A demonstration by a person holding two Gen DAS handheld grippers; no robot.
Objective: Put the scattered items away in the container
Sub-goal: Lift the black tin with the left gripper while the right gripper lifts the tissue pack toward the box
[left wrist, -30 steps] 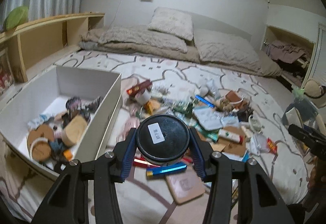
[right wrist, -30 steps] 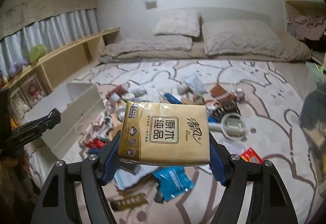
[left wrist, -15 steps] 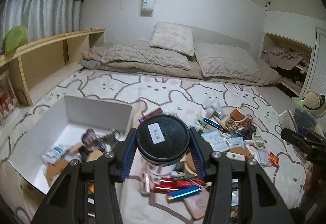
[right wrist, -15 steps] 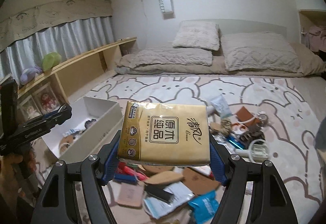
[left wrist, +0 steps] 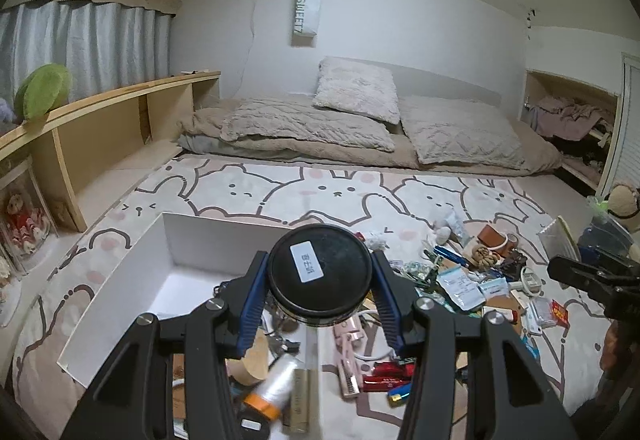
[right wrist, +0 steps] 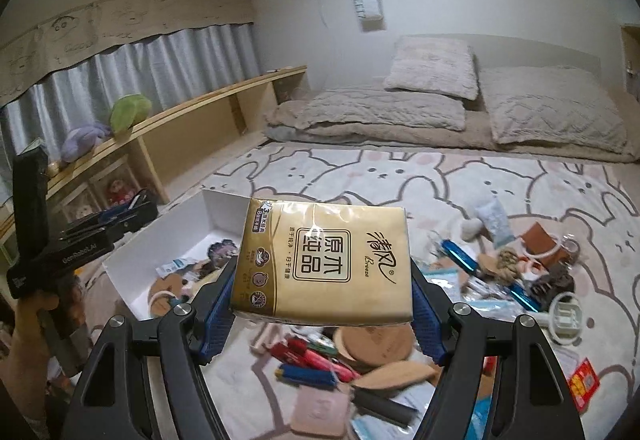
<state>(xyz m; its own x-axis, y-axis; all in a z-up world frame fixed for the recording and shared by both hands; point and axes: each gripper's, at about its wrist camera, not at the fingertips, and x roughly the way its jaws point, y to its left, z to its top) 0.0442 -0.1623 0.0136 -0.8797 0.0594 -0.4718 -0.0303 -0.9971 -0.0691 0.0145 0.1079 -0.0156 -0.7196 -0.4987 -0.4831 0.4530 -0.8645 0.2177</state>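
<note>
Nearest in the left wrist view: left claw (left wrist: 320, 280) clamped on a round black-lidded jar (left wrist: 319, 274) with a white label, blue pads pressed to both sides. Below it, at six o'clock, a clear bottle with an orange cap (left wrist: 269, 394) blurred inside the white box (left wrist: 120, 272). Box open-topped on the bunny rug (left wrist: 340, 192), stretching from six toward ten o'clock, far end bare. At three to four o'clock, scattered clutter (left wrist: 472, 280): packets, a blue pen, red wrappers, a pink comb.

Nearest in the right wrist view: right claw (right wrist: 322, 300) gripping a gold tissue pack (right wrist: 326, 260) by its two short sides. Under it, at six o'clock, a round wooden coaster (right wrist: 372, 344) and red and blue pens on the rug. Box at nine to ten o'clock, holding small items. Left claw and hand (right wrist: 28, 328) at eight o'clock. Farthest, at twelve o'clock, bed with pillows (right wrist: 432, 68).
</note>
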